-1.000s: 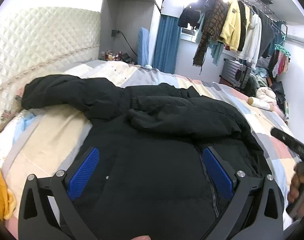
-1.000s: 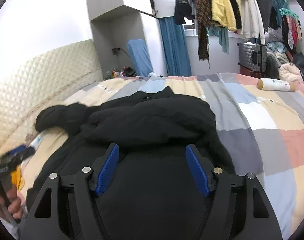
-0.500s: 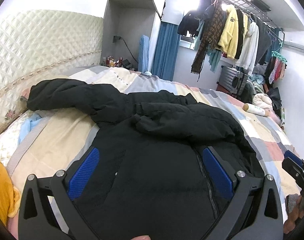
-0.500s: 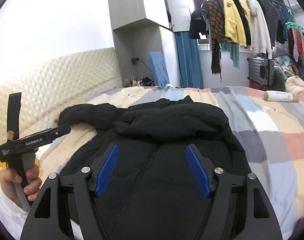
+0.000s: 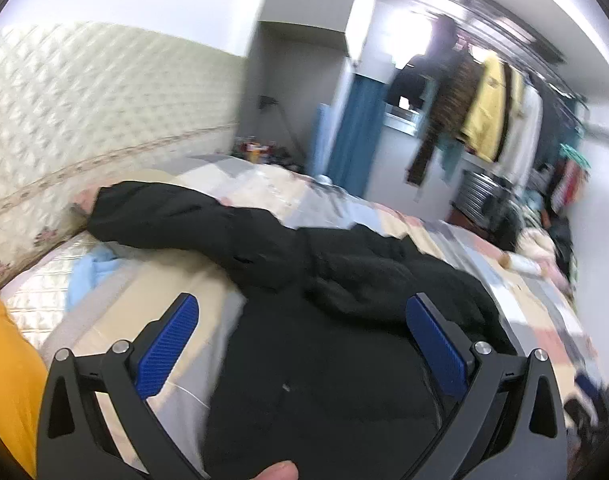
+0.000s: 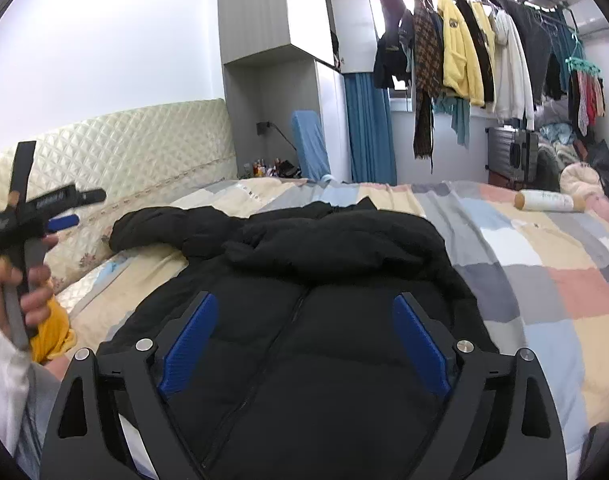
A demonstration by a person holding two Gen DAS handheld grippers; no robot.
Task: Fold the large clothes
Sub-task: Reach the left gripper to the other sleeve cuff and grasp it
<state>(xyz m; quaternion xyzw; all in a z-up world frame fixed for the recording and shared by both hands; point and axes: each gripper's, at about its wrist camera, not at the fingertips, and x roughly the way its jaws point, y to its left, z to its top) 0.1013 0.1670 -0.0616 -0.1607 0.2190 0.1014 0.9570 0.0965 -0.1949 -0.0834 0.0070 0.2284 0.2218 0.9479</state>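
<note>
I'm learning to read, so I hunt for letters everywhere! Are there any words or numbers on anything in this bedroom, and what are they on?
Nothing here can be read for sure.
White print on the side of the left gripper: too blurred to read.
Badge on the chest of the yellow jacket: too small to read.
Label on the white bottle lying on the bed: too faint to read.
Black jacket: no lettering shows.

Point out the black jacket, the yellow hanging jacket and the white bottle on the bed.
black jacket (image 6: pixel 324 360): right wrist view, front zip.
yellow hanging jacket (image 6: pixel 458 64): right wrist view, chest.
white bottle (image 6: pixel 548 201): right wrist view, side.
</note>
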